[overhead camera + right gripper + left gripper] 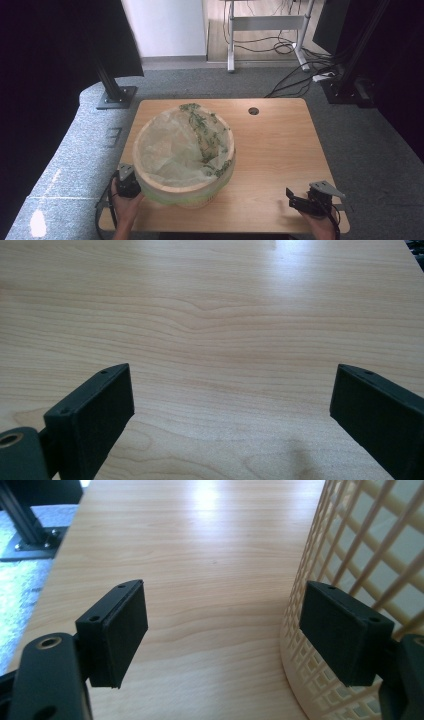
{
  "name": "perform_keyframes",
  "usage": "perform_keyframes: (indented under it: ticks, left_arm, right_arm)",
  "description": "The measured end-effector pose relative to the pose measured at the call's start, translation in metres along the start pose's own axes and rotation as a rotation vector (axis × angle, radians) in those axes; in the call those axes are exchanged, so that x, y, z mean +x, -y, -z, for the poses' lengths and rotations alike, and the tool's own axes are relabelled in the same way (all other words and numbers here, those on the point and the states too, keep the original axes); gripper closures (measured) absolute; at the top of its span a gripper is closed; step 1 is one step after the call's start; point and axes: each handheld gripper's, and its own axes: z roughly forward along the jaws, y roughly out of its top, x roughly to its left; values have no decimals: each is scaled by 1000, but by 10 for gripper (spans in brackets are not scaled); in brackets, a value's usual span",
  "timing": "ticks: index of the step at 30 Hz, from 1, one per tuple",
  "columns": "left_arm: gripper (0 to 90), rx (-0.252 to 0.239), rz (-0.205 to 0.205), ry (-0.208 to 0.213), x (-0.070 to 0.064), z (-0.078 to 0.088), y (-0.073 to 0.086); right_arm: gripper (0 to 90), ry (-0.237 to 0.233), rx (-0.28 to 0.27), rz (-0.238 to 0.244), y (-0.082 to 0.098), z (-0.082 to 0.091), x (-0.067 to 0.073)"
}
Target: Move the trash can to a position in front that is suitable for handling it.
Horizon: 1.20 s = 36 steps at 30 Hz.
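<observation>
A round cream lattice basket [186, 192] with a wooden rim stands on the wooden table [280, 145], lined with a pale green plastic bag [170, 150] patterned with green sprigs. My left gripper [126, 182] rests at the basket's lower left and stands open. In the left gripper view its jaws [222, 630] frame bare wood, and the right jaw sits just beside the basket's lattice wall [360, 555]. My right gripper [300, 200] lies near the table's front right corner, open, with bare tabletop [225, 340] between its jaws [232, 410].
A round cable hole [253, 111] sits near the table's far edge. Grey carpet surrounds the table. A black stand foot [116, 96] is at the far left, and a desk frame with cables [270, 30] stands behind.
</observation>
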Motion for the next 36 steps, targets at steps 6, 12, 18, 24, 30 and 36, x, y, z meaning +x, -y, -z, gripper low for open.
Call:
perform_keyframes:
  ticks: [6,12,18,24,30,36]
  left_arm:
    - [200,3,-20,30,-16,-8,-4]
    - [199,9,-58,77,-34,-14,-8]
    - [178,25,-71,89,-28,-9,-2]
    - [176,38,-37,94,-3,-1,9]
    - [179,23,-28,125,7,6,6]
    - [169,38,-22,133,8,7,5]
  right_arm:
    - [40,1,2,5,0,0,1]
    - [42,7,3,7,1,-1,1]
    - [46,9,1,17,1,0,2]
    - [53,6,-7,30,1,1,4]
    - [57,11,-5,39,2,0,3]
    - [61,13,-12,36,2,1,1]
